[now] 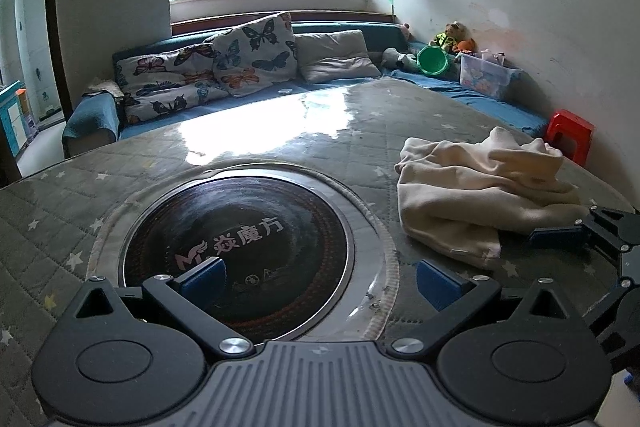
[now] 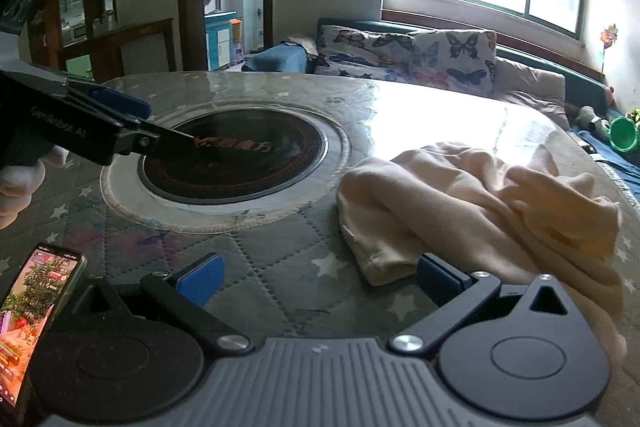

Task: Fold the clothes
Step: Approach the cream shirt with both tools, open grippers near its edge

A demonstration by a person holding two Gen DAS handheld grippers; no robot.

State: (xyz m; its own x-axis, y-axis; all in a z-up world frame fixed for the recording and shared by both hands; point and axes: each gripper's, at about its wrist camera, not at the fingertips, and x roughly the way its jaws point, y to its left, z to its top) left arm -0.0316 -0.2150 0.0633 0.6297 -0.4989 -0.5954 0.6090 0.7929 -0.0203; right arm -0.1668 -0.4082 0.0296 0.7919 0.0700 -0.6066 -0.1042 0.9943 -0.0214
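The left claw [image 1: 318, 277] is hovering with its blue pads spread wide, pinching nothing, low over the black induction cooker plate [image 1: 238, 247] that is sitting flush in the middle of the tabletop [image 1: 260, 131]. The right claw [image 2: 320, 277] is likewise gaping apart and empty; its right-hand pad is lying just beside, perhaps brushing, the near hem of the cream garment [image 2: 480, 203], but it is not gripping the cloth.

That garment, a soft cream-coloured top or trousers (the heap is hiding which), is lying crumpled on the quilted, star-printed cover of the tabletop, to the right of the cooker plate and near the table's right rim. Folds are bunching over one another and no edge is lying flat or square.

A smartphone [image 2: 36, 311] with a lit screen is resting at the near left edge in the right wrist view. Beyond the table, butterfly-print cushions [image 1: 208, 75] are leaning on a blue sofa [image 1: 496, 99] under the window, and a red plastic stool [image 1: 570, 133] is standing by the wall.

As a judgement, the folding is barely beginning: nothing is spread out yet, so the garment is still needing to be grasped, laid flat, smoothed and folded.
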